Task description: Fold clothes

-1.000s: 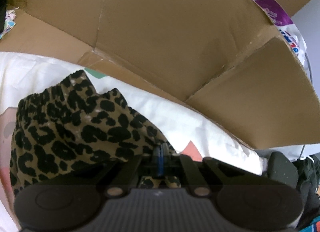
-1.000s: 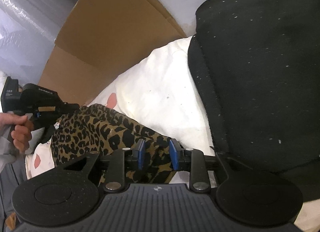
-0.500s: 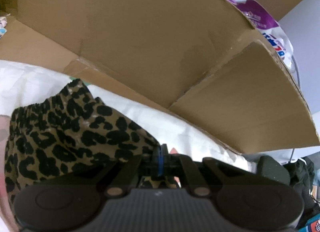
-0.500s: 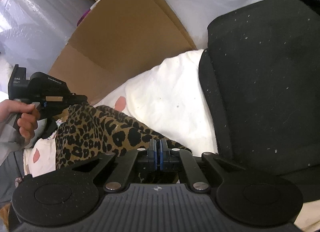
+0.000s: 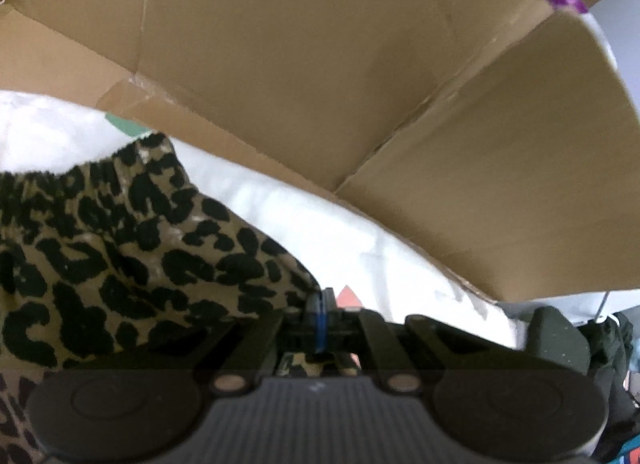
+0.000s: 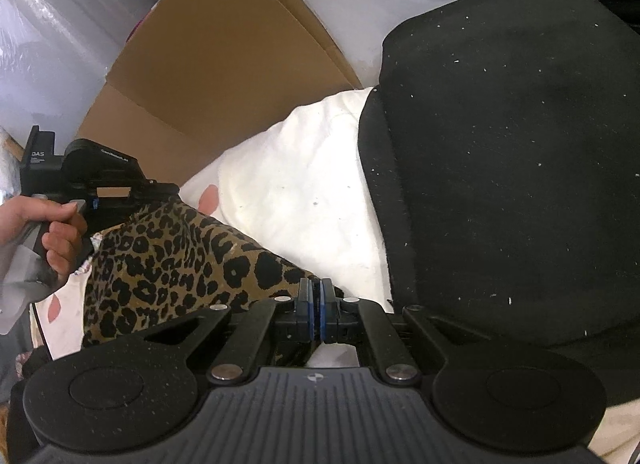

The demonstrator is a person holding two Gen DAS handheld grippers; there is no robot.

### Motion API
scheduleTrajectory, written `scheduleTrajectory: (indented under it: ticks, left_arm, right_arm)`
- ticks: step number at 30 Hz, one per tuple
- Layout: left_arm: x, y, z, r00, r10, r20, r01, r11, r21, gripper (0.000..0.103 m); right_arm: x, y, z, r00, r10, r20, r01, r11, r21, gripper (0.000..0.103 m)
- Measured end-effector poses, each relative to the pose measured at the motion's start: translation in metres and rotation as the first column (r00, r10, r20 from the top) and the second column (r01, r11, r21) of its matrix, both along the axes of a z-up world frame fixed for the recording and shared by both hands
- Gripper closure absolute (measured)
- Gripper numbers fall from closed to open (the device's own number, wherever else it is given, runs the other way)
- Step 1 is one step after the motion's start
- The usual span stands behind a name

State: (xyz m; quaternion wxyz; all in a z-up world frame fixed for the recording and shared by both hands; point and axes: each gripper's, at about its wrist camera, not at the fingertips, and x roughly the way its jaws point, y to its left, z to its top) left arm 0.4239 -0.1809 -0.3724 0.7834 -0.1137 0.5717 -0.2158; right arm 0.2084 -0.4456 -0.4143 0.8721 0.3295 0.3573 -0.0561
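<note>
between the jaws of the right gripper [image 6: 316, 312] now sits a pinch of the leopard-print garment [image 6: 172, 264]: those jaws stood apart around the cloth a second ago and have clamped shut on it. the left gripper [image 5: 320, 318] stays clenched on the opposite edge, just left of its jaws. with both edges gripped, the fold can likely begin. the garment lies ahead and left of the right jaws, on a white pillow [image 6: 304, 191]. counted: one garment, two grippers, one pillow, one black cushion [image 6: 520, 163] right of the jaws, flattened cardboard sheets [image 5: 320, 63] beyond.
</note>
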Motion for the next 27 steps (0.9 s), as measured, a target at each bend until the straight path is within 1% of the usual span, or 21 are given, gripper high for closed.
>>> scheduleTrajectory:
  ticks: [2,4,6,7,8,10,13,15,17,19,22,23,25,27]
  left_arm:
    - [0.001,-0.001,-0.007,1.0,-0.004,-0.01,0.004,1.0,-0.002,0.103]
    - [0.004,0.001,-0.009,1.0,0.001,-0.03,-0.001,1.0,-0.024,0.101]
    - [0.008,0.004,-0.003,0.999,-0.014,-0.034,0.012,0.998,-0.055,0.092]
    - [0.011,0.004,0.004,0.999,-0.028,-0.022,0.026,0.998,-0.056,0.085]
    - [0.014,0.006,0.014,0.999,-0.042,-0.001,0.042,0.998,-0.05,0.079]
    - [0.021,0.01,0.034,0.997,-0.07,0.039,0.071,0.997,-0.038,0.075]
    - [0.036,0.017,0.061,0.993,-0.088,0.075,0.089,0.996,-0.009,0.075]
    - [0.045,0.02,0.076,0.989,-0.108,0.105,0.104,0.994,0.037,0.075]
    - [0.052,0.019,0.085,0.985,-0.13,0.116,0.121,0.989,0.081,0.075]
    - [0.056,0.018,0.086,0.981,-0.158,0.111,0.143,0.982,0.126,0.075]
    - [0.056,0.009,0.079,0.975,-0.199,0.096,0.177,0.964,0.2,0.075]
    - [0.046,0.003,0.074,0.974,-0.206,0.09,0.182,0.958,0.222,0.075]
    - [0.009,0.013,0.061,0.974,-0.212,0.075,0.188,0.95,0.248,0.075]
    - [0.005,0.015,0.047,0.977,-0.204,0.057,0.182,0.947,0.264,0.075]
  right_arm:
    - [0.0,0.0,-0.001,1.0,-0.003,-0.008,0.003,1.0,-0.008,0.103]
    - [-0.001,0.001,0.0,1.0,0.002,-0.015,-0.002,1.0,-0.016,0.103]
    - [0.0,0.002,0.001,1.0,0.009,-0.021,-0.009,1.0,-0.022,0.103]
    - [-0.001,0.002,0.002,1.0,0.01,-0.022,-0.01,1.0,-0.022,0.103]
    - [0.0,0.002,0.003,1.0,0.009,-0.023,-0.01,1.0,-0.022,0.103]
    - [0.0,0.001,0.005,1.0,0.006,-0.025,-0.006,1.0,-0.02,0.102]
    - [0.0,0.001,0.011,1.0,0.004,-0.019,-0.005,1.0,-0.029,0.1]
    - [0.0,0.002,0.015,1.0,0.002,-0.014,-0.003,0.999,-0.039,0.099]
    - [-0.002,0.001,0.021,1.0,-0.003,-0.002,0.003,0.998,-0.057,0.099]
    - [-0.005,-0.001,0.026,1.0,-0.006,0.016,0.007,0.997,-0.072,0.099]
    - [-0.003,0.001,0.032,0.999,0.006,0.042,-0.003,0.996,-0.084,0.099]
    - [-0.003,0.002,0.034,0.999,0.015,0.049,-0.011,0.996,-0.083,0.099]
    - [0.002,0.007,0.034,0.998,0.041,0.055,-0.037,0.996,-0.076,0.099]
    - [0.006,0.014,0.032,0.996,0.074,0.05,-0.07,0.995,-0.073,0.099]
